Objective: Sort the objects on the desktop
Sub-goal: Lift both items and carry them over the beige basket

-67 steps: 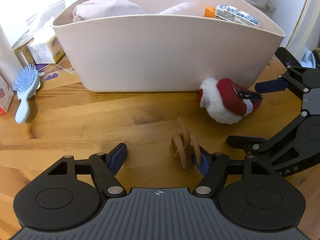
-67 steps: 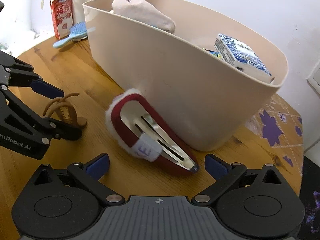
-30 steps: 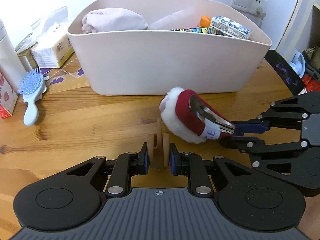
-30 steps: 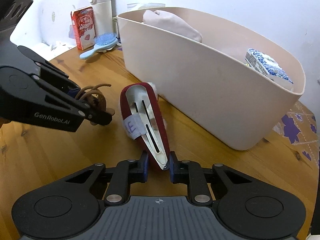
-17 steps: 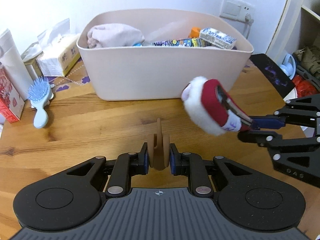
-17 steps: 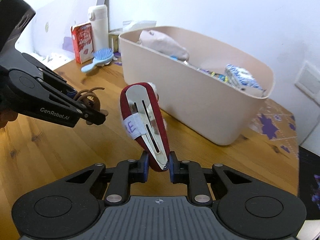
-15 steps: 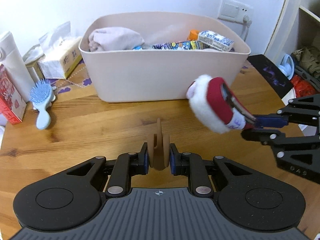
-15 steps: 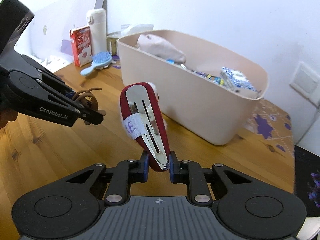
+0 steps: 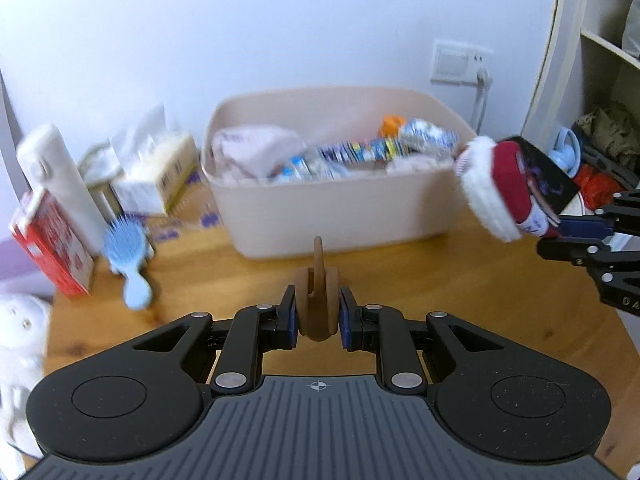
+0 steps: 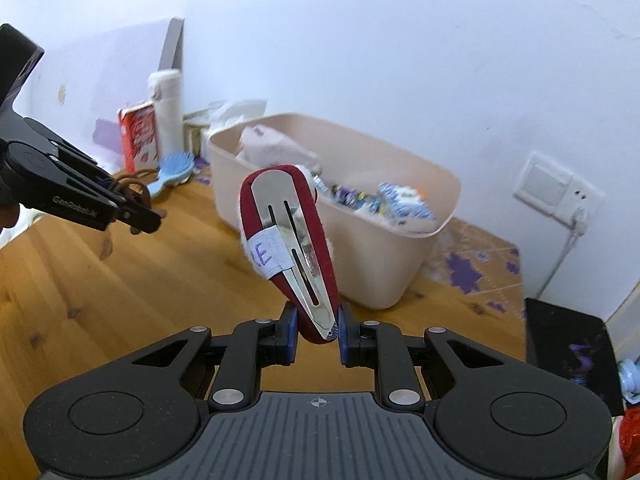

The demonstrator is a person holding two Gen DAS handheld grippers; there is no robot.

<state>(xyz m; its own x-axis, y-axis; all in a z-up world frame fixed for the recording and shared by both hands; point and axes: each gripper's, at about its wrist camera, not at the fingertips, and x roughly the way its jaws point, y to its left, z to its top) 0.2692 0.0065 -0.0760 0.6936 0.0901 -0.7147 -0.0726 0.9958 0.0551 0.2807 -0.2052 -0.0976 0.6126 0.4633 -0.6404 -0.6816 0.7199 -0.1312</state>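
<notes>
Jaws of the left gripper (image 9: 318, 320) are pinching a brown hair tie (image 9: 317, 303) above the table (image 9: 460, 280), short of the bin (image 9: 328, 216); springy, light. Right gripper (image 10: 316, 330) is clamping the red hair clip (image 10: 289, 236) by its stiff metal tip, fluffy end hanging free.

Beyond your left tongs (image 9: 318, 316) the wooden worktop (image 9: 460, 280) runs back to a plain white wall (image 9: 280, 20). High and to the right of those tongs you have a white wall socket (image 9: 460, 62), with a white cable (image 9: 482, 100) hanging from it. Further right stands a pale shelf unit (image 9: 600, 52). At the far left edge, beside the tongs' base, you can see a blurred white plush toy (image 9: 20, 344). Ahead and right of your right tongs (image 10: 316, 330) lies a mat with purple flowers (image 10: 472, 264), and nearer, a black patterned surface (image 10: 568, 344).
</notes>
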